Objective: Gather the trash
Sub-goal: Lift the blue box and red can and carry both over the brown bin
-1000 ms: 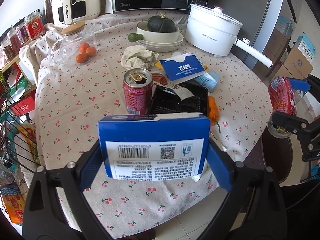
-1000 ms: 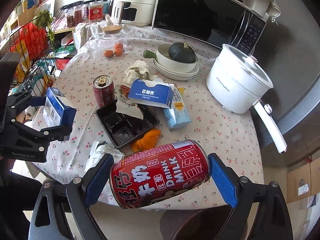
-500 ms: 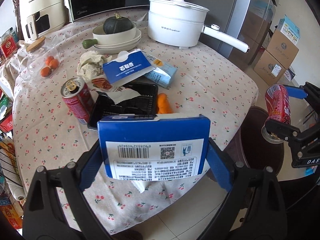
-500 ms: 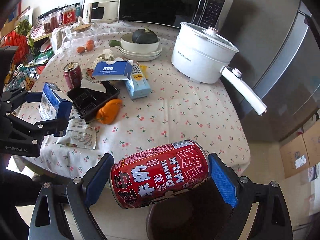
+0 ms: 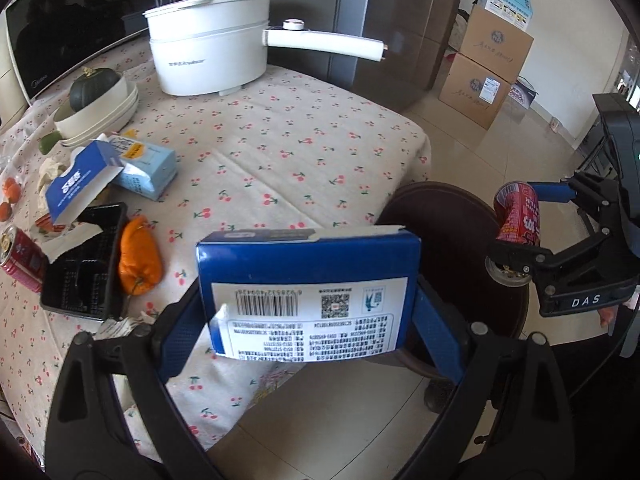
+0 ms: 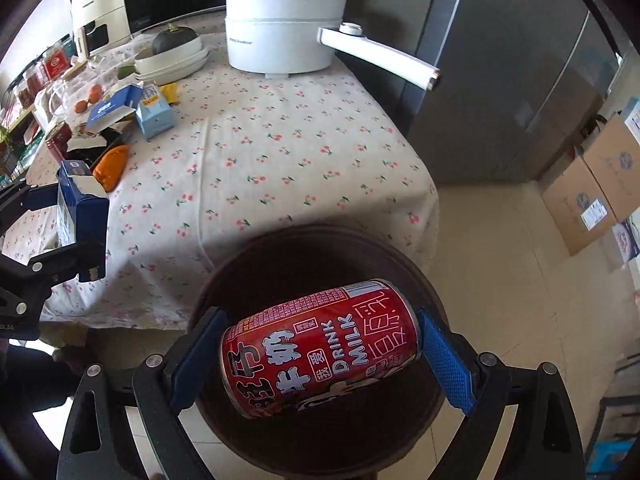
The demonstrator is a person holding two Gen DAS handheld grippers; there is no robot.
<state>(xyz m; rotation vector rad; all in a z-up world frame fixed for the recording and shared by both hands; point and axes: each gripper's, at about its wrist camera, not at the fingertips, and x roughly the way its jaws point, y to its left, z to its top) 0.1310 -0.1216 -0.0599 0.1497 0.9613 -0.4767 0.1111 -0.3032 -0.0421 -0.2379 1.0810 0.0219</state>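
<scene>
Over at the table's (image 5: 280, 140) left edge there's plenty left: a red can (image 5: 20, 258), black tray (image 5: 80, 276), orange peel (image 5: 138, 258) and cartons (image 5: 146, 166). The left gripper (image 5: 308, 312) clamps a blue box (image 5: 308, 292) just off the table's near edge. The right gripper (image 6: 320, 354) squeezes a milk can (image 6: 320, 346) over the dark bin (image 6: 320, 248), neither dropped yet.

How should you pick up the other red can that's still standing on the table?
Grip the red can across its round sides, about midway up. It stands upright near the table's edge, so come from that open edge side; the black tray crowds its other side. This is a judgement: only part of the can shows.
</scene>
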